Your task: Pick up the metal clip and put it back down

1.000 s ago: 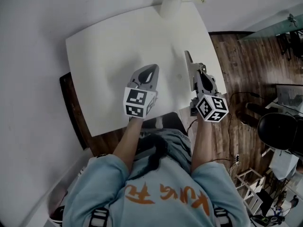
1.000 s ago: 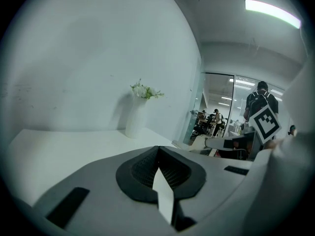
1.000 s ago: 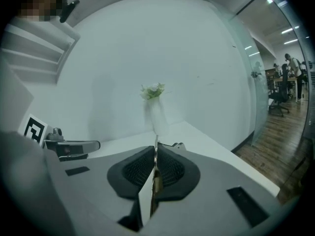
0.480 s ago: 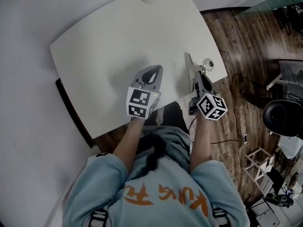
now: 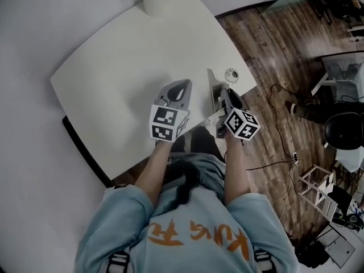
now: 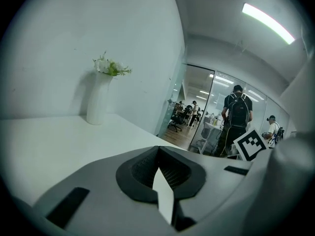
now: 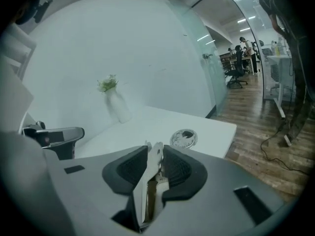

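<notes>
As the jaws of the right hand-held gripper (image 7: pixel 153 150) are opening, the clip (image 7: pixel 150 178) sits between its pads, low in the centre of the right gripper view. It shows as a pale strip with a duller metal part beside it, and two small tips poke out past the jaw ends. The pads meet it on both sides, so the grasp is only starting to loosen. In the head view this hand-held gripper shows right of centre, turned on edge over the near right corner of the worktop (image 5: pixel 114 78). A round disc (image 5: pixel 231 74) lies just beyond it toward the upper right. The left hand-held gripper (image 6: pixel 157 150) is clenched on nothing and hangs over the worktop at the centre of the head view, taking no part.

By my reading the step in hand is the putting down: the clip is up and the release is under way. From these angles it is hard to say whether the clip touches the worktop or hangs just above it. The next move calls for the clip to be on the surface, or close to it, before the pads let go fully. The jaws should then spread enough to clear both sides, and the hand-held gripper should draw straight back toward the lower edge of the frame without dragging the clip or knocking the disc.
</notes>
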A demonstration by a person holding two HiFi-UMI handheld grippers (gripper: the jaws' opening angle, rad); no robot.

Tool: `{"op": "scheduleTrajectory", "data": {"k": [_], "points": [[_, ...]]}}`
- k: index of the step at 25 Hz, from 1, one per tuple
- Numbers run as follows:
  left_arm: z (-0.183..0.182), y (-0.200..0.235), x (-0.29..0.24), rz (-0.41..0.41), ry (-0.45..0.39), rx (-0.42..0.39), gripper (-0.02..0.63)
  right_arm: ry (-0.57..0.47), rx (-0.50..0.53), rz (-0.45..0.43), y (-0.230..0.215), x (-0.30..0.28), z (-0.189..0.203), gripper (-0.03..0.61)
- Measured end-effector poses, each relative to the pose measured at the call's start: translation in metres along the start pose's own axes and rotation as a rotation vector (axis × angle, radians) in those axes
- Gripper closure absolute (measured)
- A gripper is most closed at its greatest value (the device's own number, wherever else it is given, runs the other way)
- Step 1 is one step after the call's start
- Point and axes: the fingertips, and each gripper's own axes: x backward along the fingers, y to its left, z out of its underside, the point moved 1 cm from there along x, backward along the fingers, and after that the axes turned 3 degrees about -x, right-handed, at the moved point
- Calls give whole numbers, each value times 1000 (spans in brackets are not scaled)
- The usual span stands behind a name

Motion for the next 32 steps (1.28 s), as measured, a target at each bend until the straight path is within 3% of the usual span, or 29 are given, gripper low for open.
{"op": "scheduleTrajectory", "data": {"k": [2,7,11,15,20,32], "points": [[-7,-2,-10,11,-15,-4,589,-30,17,20,-8,1,-17,433],[-45,-14,-15,26,-86,-29,589,-211,78,13,-10,34,-97,484],[-92,-33,-5,47,-179,-84,589,-365,192,-51,26,69,-158,518],[-116,-42,-9,64,-225,-113,589,-482,341,-103,64,90,-196,566],[-143,-61,-11,11,-294,-148,589,-490,479,-127,71,109,-218,566],[-172,-80,-37,-47,-324,-156,589,-473,489,-87,37,113,-237,566]]}}
